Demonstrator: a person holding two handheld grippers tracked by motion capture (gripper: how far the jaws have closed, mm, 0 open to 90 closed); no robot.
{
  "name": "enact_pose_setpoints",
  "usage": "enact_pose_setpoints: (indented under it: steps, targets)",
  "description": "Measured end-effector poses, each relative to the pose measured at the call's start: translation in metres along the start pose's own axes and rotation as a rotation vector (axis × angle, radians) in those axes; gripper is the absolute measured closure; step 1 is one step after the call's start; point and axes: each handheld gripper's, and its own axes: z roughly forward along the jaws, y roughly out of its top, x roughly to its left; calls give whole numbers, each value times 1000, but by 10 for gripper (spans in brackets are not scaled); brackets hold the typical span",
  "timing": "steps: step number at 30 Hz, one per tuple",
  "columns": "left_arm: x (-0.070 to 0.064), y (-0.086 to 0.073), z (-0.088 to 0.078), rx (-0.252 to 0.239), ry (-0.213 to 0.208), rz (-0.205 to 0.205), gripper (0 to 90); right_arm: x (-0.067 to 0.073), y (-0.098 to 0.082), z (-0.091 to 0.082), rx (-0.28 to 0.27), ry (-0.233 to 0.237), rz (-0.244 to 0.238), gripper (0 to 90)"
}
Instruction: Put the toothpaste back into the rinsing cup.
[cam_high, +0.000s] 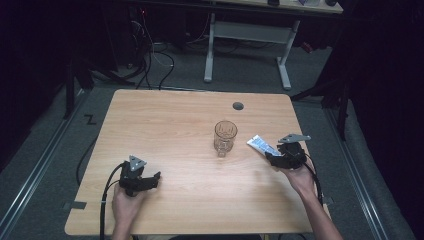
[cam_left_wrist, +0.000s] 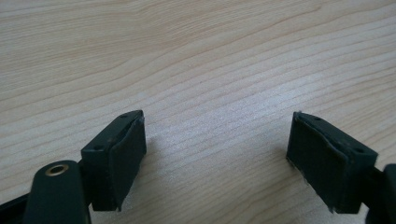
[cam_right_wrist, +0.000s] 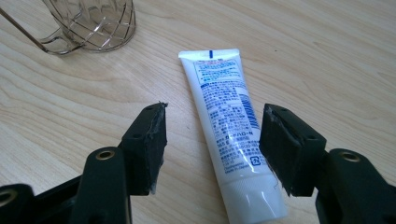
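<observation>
Tube spot: the white tube (cam_right_wrist: 229, 135) lay flat on the wooden table (cam_high: 180, 125), crimped end aimed toward the glass mug (cam_high: 225, 138) and cap end back at the person. It sat near the mug, not touching it.

Right gripper: the right gripper (cam_right_wrist: 212, 144) had its jaws spread wide, one on each side of the tube's lower body. My guess is it was lined up like that so the pads would close across the width near the cap. Nothing was clamped; there was a gap on the left side, and the right pad looked very close to the tube, though I couldn't tell if it touched.

Right hand pose: the right hand (cam_high: 299, 176) came in from the near right edge, angled up and left toward the mug.

Left gripper: the left gripper (cam_left_wrist: 215, 154) was also wide apart, with just bare wood grain between the pads.

Left hand pose: the left hand (cam_high: 125, 202) sat low by the near left edge, well apart from the mug and tube, so it looked parked to me.

Mug: upright, clear, criss-cross pattern, looked empty.
</observation>
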Motion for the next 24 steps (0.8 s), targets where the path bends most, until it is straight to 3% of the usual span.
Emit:
enact_pose_setpoints:
  steps: [24]
  targets:
    - [0, 0, 0, 0, 0, 1, 199, -8, 41, 14, 61, 26, -28, 349]
